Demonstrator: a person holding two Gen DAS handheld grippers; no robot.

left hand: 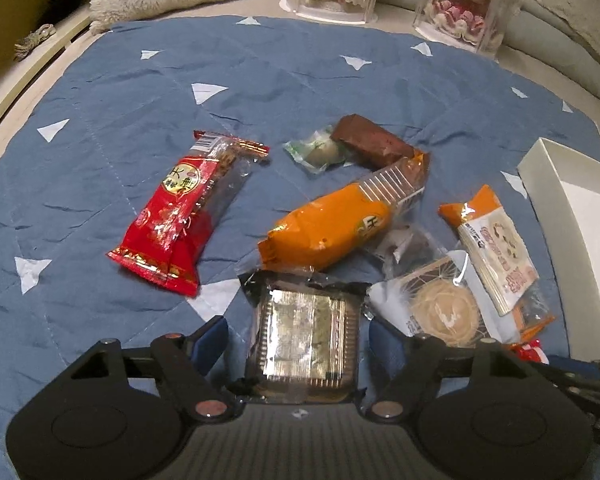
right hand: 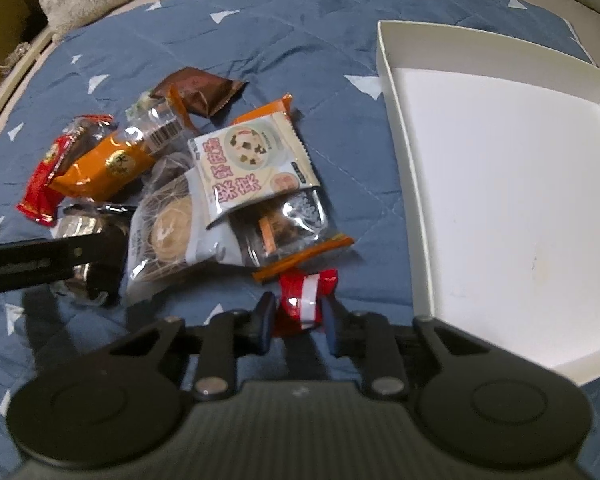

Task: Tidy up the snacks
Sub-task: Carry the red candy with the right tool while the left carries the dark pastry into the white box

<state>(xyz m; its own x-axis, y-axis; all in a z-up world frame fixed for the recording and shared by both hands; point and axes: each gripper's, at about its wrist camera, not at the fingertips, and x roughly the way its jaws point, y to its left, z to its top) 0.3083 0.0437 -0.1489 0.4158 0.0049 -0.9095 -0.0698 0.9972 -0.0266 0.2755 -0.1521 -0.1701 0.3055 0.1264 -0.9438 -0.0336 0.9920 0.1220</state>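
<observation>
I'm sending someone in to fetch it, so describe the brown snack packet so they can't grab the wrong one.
Start at the blue quilt with white triangles and find the heap of snacks beside the white box. At the heap's far edge lies the brown packet, next to a small green-and-white wrapped sweet and the top end of the orange packet. It is the only plain dark brown wrapper.
</observation>
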